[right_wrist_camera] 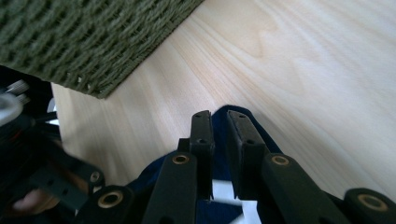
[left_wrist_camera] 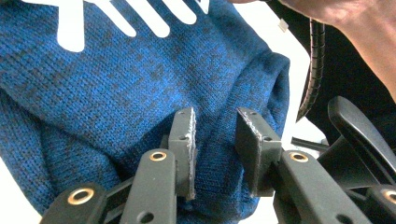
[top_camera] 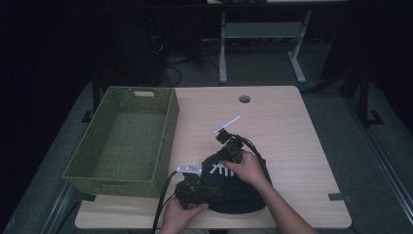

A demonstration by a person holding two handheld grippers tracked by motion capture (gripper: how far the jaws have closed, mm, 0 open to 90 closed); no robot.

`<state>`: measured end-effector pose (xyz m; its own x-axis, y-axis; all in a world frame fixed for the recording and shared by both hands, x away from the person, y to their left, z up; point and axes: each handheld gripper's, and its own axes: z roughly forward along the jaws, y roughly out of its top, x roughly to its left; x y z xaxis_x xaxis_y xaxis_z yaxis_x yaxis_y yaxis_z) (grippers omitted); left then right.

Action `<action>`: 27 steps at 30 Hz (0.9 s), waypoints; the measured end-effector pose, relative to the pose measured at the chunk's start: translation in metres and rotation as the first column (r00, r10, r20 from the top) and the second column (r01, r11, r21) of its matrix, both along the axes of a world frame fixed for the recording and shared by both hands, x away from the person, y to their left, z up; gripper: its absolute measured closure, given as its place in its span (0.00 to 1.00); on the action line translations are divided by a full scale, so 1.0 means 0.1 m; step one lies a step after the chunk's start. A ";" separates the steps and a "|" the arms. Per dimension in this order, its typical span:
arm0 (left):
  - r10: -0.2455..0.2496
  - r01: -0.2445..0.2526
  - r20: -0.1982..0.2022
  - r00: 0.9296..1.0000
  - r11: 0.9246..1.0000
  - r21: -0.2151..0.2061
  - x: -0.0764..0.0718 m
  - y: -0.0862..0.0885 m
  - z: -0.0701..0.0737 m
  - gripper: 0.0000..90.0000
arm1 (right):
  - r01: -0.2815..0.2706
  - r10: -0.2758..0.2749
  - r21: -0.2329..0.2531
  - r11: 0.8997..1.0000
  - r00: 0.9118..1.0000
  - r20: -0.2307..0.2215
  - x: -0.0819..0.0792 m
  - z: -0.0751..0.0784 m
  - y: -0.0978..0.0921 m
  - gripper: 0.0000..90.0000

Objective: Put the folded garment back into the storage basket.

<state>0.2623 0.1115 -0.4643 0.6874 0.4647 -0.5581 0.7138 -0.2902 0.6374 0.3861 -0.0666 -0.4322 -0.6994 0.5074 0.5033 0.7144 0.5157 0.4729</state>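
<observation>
A dark blue knit garment point(top_camera: 234, 190) with a white print lies bunched on the near edge of the tabletop point(top_camera: 282, 126), right of the green woven basket point(top_camera: 122, 141). Its mass is roughly rounded, so no clear long axis can be told; the white print sits at its far left part, facing up. In the left gripper view the knit point(left_wrist_camera: 116, 93) shows a folded, rolled edge toward the right.

The left gripper point(top_camera: 195, 187) sits at the garment's near left side; its jaws stand a little apart with a fold of the knit between them, and I cannot tell whether they pinch it. The right gripper point(top_camera: 221, 158) is at the garment's far edge; in the right gripper view its jaws are nearly closed, a narrow gap between them, with the blue cloth's edge point(right_wrist_camera: 233, 114) at their tips, and whether they grip it cannot be told.

The tabletop is pale wood with a round cable hole point(top_camera: 244, 99) near its far edge. The basket stands on its left part, just beside the garment. Beyond, the room is dark, with grey floor, cables and a white table frame point(top_camera: 258, 44).
</observation>
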 end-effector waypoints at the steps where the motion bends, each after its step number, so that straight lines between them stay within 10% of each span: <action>1: -0.001 0.001 0.003 1.000 1.000 0.001 0.00 0.00 0.00 0.76 | 0.010 -0.010 0.003 1.000 1.000 0.004 0.00 0.01 -0.04 0.89; 27: -0.010 0.010 -0.011 1.000 1.000 0.011 0.01 -0.01 -0.04 0.76 | 0.124 -0.122 0.080 0.989 0.992 -0.032 -0.13 -0.16 -0.62 0.89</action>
<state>0.2631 0.1107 -0.4687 0.6861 0.4641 -0.5603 0.7176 -0.3048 0.6262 0.3731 -0.1283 -0.4484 -0.6198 0.5454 0.5643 0.7831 0.3837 0.4894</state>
